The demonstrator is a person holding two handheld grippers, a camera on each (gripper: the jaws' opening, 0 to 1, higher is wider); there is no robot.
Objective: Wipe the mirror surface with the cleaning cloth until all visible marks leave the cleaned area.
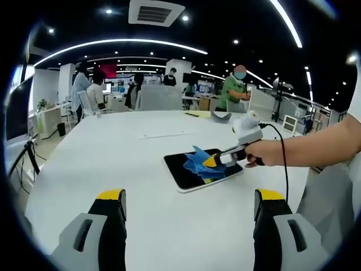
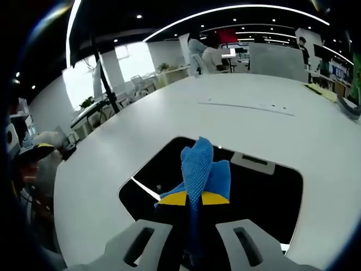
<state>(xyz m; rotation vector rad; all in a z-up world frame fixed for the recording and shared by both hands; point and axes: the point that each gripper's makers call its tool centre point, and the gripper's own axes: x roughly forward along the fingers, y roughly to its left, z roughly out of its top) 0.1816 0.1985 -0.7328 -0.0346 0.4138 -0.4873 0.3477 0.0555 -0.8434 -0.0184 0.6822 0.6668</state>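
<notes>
Right gripper [image 2: 193, 199] clamps blue cleaning cloth [image 2: 200, 168] between yellow-tipped jaws. Cloth bunches upward over dark mirror [image 2: 265, 192], which lies flat on white table [image 2: 237, 121], near its nearest edge. Mirror reflects a ceiling light strip.

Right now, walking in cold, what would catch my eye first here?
The bright blue cleaning cloth, pinched in the right gripper, stands out against the dark mirror lying flat on the big white table. In the left gripper view, a person's hand holds that gripper over the mirror, while the left gripper waits open near the table's edge.
</notes>
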